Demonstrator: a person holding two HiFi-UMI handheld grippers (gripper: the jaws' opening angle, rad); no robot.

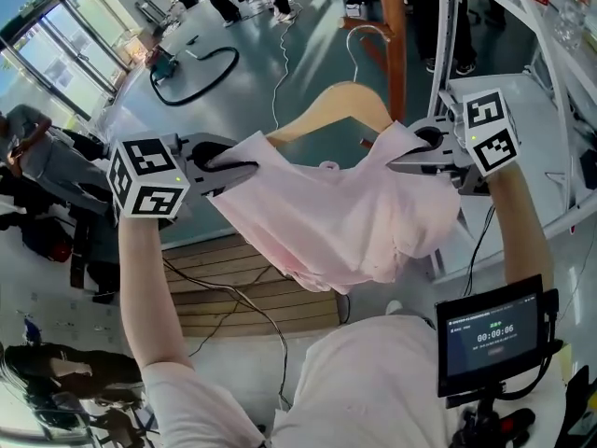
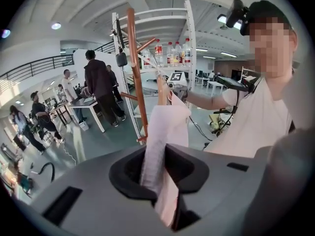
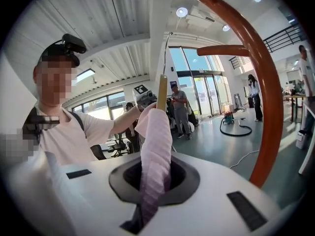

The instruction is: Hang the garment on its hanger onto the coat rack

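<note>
Fabric of the pale pink garment [image 1: 345, 215] is pinched by both tongs, and the garment is held up in the air with its wooden hanger [image 1: 328, 104], in front of the person's chest and above the floor. The left tongs [image 1: 241, 168] are pressed shut on the garment's left shoulder edge, just beside the hanger's left end. In the left gripper view a folded strip of cloth is seen running up out of the narrow gap between the jaws. The right tongs [image 1: 409, 162] are pressed shut likewise on the right shoulder, near the hanger's right end, and in the right gripper view a bunched band of pink cloth is gripped between the jaws. The left arm of the hanger is left bare above the cloth, while the body of the garment sags below and towards the person, with folds gathered at the lower hem. The hanger's metal hook [image 1: 359, 34] is raised at the far side, close beside the reddish-brown pole of the coat rack [image 1: 396, 49]; whether the two touch cannot be told. Wooden boards [image 1: 244, 292] are seen on the floor below the garment, a black hose [image 1: 201, 71] is coiled on the floor further off, and a small screen [image 1: 490, 332] is mounted by the person's right forearm.
</note>
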